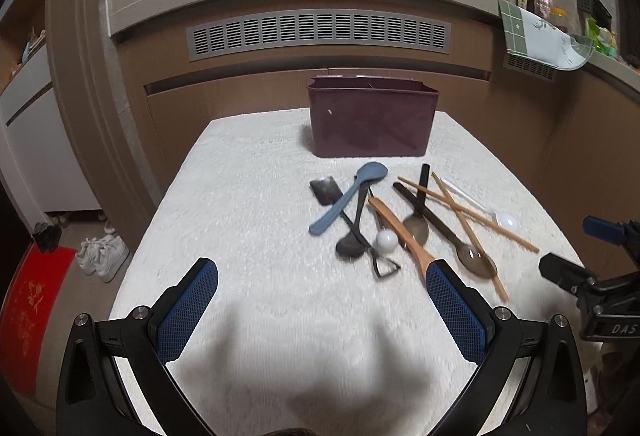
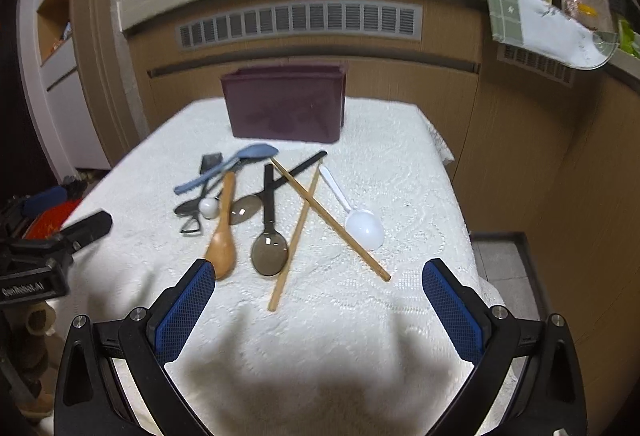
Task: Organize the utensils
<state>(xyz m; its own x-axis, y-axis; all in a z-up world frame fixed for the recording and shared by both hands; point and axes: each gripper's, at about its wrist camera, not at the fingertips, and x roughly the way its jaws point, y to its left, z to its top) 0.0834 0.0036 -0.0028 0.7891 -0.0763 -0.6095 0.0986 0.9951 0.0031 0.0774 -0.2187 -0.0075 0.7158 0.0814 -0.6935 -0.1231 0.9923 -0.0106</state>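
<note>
Our left gripper (image 1: pixel 322 276) hangs wide open over the white cloth (image 1: pixel 240 196); utensils (image 1: pixel 400 224) lie at one o'clock, the maroon bin (image 1: pixel 372 116) at twelve.

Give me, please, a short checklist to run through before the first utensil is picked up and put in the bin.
1. Left tool open and empty: ok.
2. Right tool open and empty: ok.
3. Maroon bin upright at the far end of the white cloth: ok.
4. Bin compartments free: cannot tell, inside hidden.
5. Utensils lie separately: not ok; the chopsticks cross, and the blue spoon lies over others.
6. White spoon easy to reach: ok, it touches only a chopstick.
</note>
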